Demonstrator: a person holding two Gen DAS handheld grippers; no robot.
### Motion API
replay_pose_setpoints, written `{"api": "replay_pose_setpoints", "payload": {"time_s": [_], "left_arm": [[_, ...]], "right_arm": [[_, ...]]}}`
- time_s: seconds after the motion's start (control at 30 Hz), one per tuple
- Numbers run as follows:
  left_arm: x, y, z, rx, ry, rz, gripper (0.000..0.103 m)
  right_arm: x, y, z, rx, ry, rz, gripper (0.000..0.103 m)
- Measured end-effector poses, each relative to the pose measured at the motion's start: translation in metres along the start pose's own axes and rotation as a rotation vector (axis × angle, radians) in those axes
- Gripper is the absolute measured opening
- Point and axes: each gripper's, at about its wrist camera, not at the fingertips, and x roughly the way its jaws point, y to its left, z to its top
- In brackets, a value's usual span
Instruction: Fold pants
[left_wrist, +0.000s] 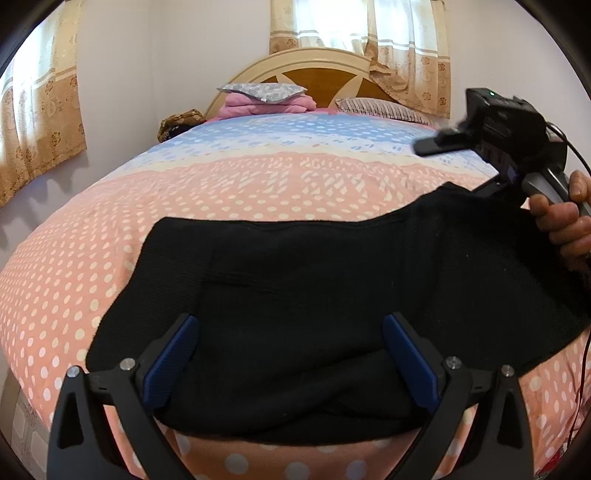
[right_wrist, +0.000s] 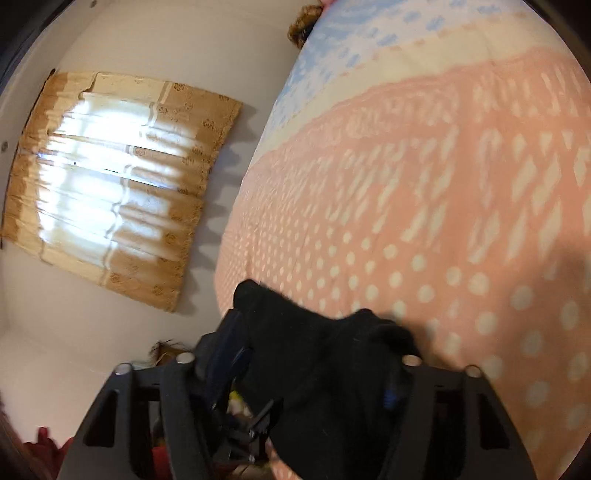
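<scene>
The bed (left_wrist: 221, 192) stretches wide ahead of both my tools, with plenty of bare spotted cover beyond to swing cloth over. The black pants (left_wrist: 314, 288) lie across its near edge, under my left gripper (left_wrist: 290, 365), whose jaws stand spread above the cloth, holding nothing. My right gripper (right_wrist: 317, 354) pinches a lifted end of the pants, likely to carry it over for a fold.

Black matt knit-cloth pants (left_wrist: 314, 280); pink dotted soft cloth bedspread (left_wrist: 110, 258); matt black plastic left gripper (left_wrist: 290, 328), ribbed blue pads (left_wrist: 171, 362).
</scene>
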Motion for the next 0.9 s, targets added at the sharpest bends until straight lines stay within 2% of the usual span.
{"api": "replay_pose_setpoints", "payload": {"time_s": [0.1,0.13,0.17,0.23,0.3,0.43,0.5,0.57,0.6,0.67,0.8,0.87,0.9], "left_arm": [[0.0,0.0,0.0,-0.003,-0.001,-0.001,0.103],[-0.001,0.0,0.0,-0.003,-0.002,0.0,0.103],[-0.001,0.0,0.0,-0.003,-0.004,0.001,0.103],[0.0,-0.001,-0.001,-0.004,-0.009,0.003,0.103],[0.0,-0.002,-0.001,-0.006,-0.012,0.007,0.103],[0.001,-0.004,0.001,-0.01,-0.001,0.013,0.103],[0.001,-0.003,0.002,-0.014,0.004,0.018,0.103],[0.003,-0.003,0.003,-0.018,0.011,0.024,0.103],[0.003,-0.002,0.004,-0.02,0.013,0.025,0.103],[0.004,-0.003,0.005,-0.025,0.017,0.032,0.103],[0.006,-0.003,0.006,-0.027,0.019,0.038,0.103],[0.006,-0.003,0.006,-0.027,0.02,0.039,0.103],[0.007,-0.002,0.006,-0.027,0.02,0.041,0.103]], "right_arm": [[-0.021,0.001,-0.005,-0.016,0.001,-0.028,0.058],[-0.038,0.003,-0.007,-0.032,-0.059,-0.103,0.059],[-0.063,0.007,-0.011,-0.041,-0.16,-0.212,0.059],[-0.112,0.008,-0.028,-0.005,-0.339,-0.276,0.059],[-0.134,0.007,-0.046,0.013,-0.375,-0.341,0.059],[-0.187,-0.002,-0.083,0.04,-0.425,-0.678,0.059],[-0.24,-0.011,-0.096,0.095,-0.542,-0.923,0.059],[-0.285,-0.021,-0.102,0.19,-0.644,-1.069,0.059],[-0.303,-0.026,-0.103,0.229,-0.68,-1.089,0.059],[-0.337,-0.047,-0.098,0.321,-0.693,-1.142,0.059],[-0.347,-0.085,-0.086,0.416,-0.582,-1.279,0.059],[-0.351,-0.097,-0.087,0.432,-0.566,-1.314,0.058],[-0.352,-0.096,-0.089,0.434,-0.574,-1.322,0.047]]}}
